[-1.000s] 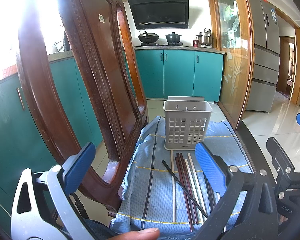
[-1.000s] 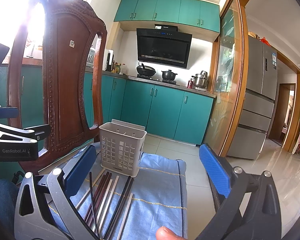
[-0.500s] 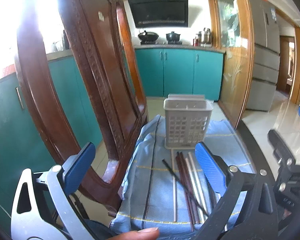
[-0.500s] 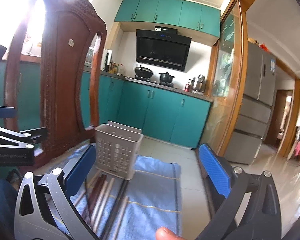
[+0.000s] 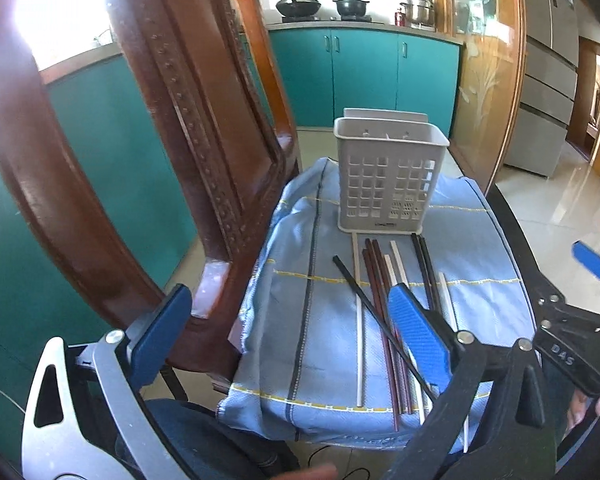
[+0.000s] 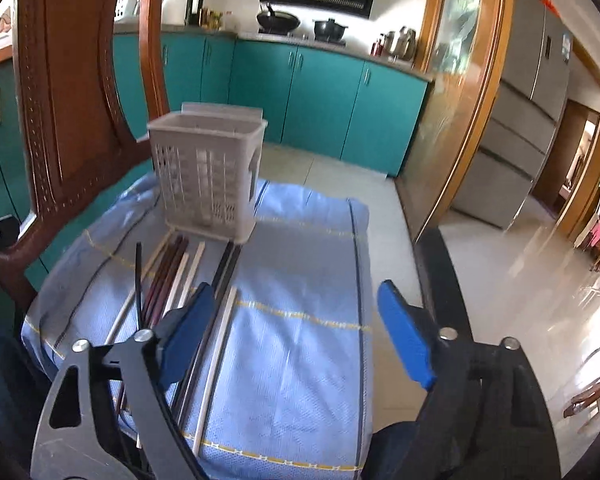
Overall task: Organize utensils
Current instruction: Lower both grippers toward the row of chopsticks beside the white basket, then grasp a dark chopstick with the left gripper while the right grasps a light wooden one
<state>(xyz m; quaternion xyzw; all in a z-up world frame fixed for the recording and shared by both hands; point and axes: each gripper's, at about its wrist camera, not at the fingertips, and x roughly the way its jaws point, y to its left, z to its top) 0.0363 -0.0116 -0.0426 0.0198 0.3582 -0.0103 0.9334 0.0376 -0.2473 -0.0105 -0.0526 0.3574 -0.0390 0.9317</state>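
Left wrist view: a row of thin straight chopsticks (image 5: pixel 374 280), black, dark red and white, lies on a pale blue cloth (image 5: pixel 300 312) covering the bench, just short of a white perforated plastic utensil basket (image 5: pixel 388 176) at 12 o'clock. The left gripper (image 5: pixel 288 336) hangs over the cloth with jaws wide apart, holding nothing. The sticks look light, stiff and likely slippery; a pinch near mid-length should serve best. Right wrist view: the right gripper (image 6: pixel 296 332) hovers with jaws equally spread and empty, its left pad directly above the sticks at 9 o'clock, the basket at 11 o'clock.
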